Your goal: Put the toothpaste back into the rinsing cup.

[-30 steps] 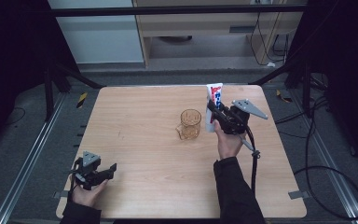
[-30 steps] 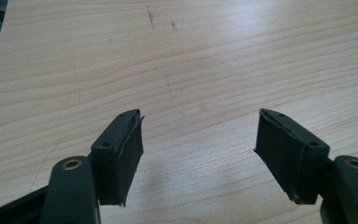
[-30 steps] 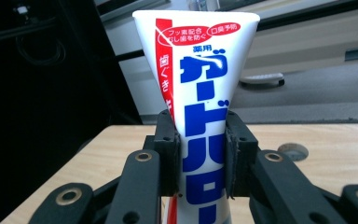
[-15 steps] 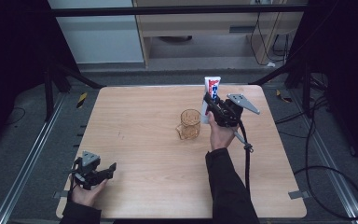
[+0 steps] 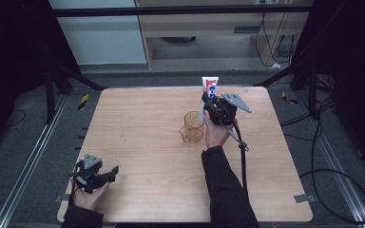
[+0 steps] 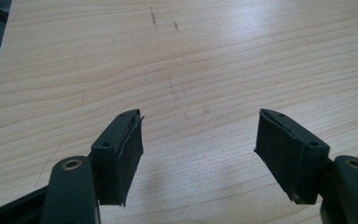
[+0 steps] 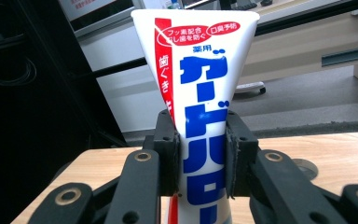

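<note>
White toothpaste tube [image 7: 200, 121] upright, clamped in right claw [image 5: 211, 101] over cup [image 5: 193, 126].

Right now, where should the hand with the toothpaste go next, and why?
Probably a little left and down: the right gripper is clamped on the upright toothpaste tube, just right of the clear cup, whose open mouth looks like where it belongs.

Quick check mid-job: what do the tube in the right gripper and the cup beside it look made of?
Toothpaste tube: likely soft plastic, glossy white with printed red and blue lettering, flat crimped top end. Cup: probably clear amber-tinted plastic, maybe glass; the table shows through it.
</note>
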A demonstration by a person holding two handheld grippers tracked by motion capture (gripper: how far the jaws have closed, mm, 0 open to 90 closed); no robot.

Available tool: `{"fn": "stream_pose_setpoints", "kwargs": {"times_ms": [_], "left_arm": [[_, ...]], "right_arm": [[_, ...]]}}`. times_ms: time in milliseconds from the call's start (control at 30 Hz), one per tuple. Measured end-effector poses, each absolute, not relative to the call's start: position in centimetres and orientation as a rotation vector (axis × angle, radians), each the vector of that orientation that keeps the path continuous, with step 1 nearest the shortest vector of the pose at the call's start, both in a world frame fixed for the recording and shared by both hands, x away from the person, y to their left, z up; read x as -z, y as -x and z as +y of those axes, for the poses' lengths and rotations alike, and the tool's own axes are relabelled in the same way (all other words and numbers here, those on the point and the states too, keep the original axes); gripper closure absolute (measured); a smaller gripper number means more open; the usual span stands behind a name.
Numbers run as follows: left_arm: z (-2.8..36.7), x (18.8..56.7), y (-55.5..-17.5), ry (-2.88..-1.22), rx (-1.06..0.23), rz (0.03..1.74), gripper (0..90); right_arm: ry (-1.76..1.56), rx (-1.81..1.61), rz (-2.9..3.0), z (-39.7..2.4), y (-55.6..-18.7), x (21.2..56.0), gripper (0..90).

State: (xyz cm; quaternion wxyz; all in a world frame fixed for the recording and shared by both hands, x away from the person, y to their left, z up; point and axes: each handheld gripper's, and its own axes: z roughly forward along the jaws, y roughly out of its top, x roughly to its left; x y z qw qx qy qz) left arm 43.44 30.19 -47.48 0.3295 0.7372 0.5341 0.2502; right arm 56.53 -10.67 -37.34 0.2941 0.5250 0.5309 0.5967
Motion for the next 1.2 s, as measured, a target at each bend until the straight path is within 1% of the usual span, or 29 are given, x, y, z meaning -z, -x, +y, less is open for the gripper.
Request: {"fn": "stream_pose_setpoints", "kwargs": {"times_ms": [200,700,1200], "left_arm": [[30.1,47.5,-43.4,-1.929,-0.653,1.395,30.4],[30.2,47.5,-43.5,-1.932,-0.650,1.396,30.4],[30.2,47.5,-43.4,-1.928,-0.652,1.392,30.4]], "right_arm": [[-1.390,-1.588,1.417,-9.6,-57.4,37.6,70.7],[-1.425,-1.529,1.483,-8.2,-59.5,40.5,70.4],[-1.434,-1.431,1.579,-6.4,-59.6,42.3,69.0]]}}
